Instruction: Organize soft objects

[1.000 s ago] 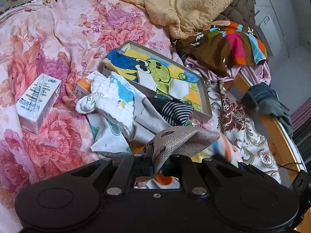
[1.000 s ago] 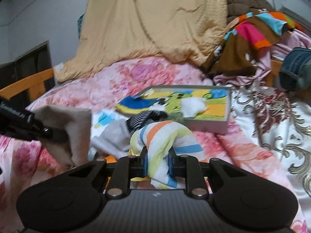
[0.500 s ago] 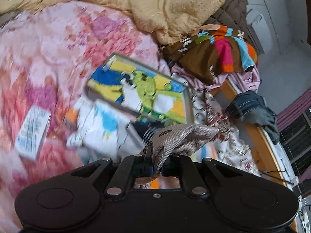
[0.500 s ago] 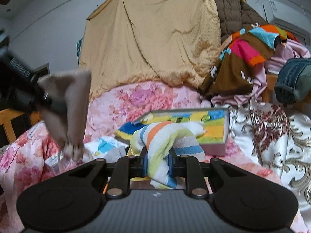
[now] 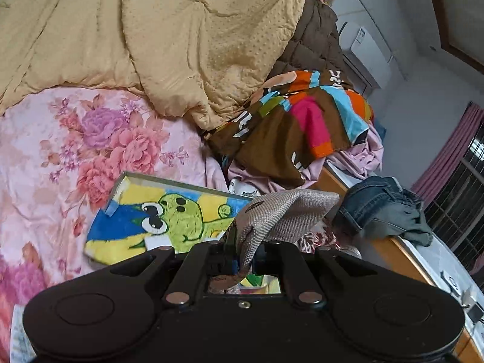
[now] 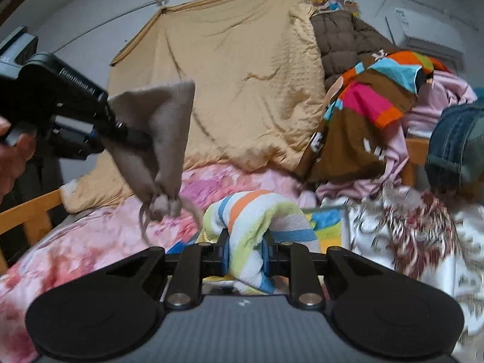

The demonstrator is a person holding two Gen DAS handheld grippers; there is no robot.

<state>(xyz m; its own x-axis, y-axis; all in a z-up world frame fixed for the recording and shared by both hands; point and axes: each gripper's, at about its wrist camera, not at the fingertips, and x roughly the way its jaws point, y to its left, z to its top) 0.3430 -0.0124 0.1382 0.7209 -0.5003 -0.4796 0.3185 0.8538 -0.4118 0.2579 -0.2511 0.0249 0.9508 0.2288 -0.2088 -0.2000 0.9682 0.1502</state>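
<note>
My left gripper (image 5: 243, 257) is shut on a grey-brown knitted cloth (image 5: 287, 214) and holds it in the air above the bed. The same cloth (image 6: 160, 139) hangs from that gripper (image 6: 133, 136) at the left of the right wrist view. My right gripper (image 6: 245, 251) is shut on a striped pastel towel (image 6: 257, 214), lifted above the bed. A shallow box (image 5: 169, 181) lined with a cartoon frog cloth (image 5: 178, 220) lies on the floral bedspread (image 5: 75, 151) below my left gripper; its right edge (image 6: 345, 227) shows behind the towel.
A yellow quilt (image 5: 181, 45) is heaped at the back. A pile of colourful clothes (image 5: 302, 121) and folded jeans (image 5: 381, 211) lie at the right by the wooden bed rail (image 5: 402, 257). A white carton (image 5: 18, 338) is at the lower left.
Both grippers have risen and tilted upward with their cloths. The pile of small clothes in front of the box has dropped out of view. The left gripper now sits higher in the right view.
</note>
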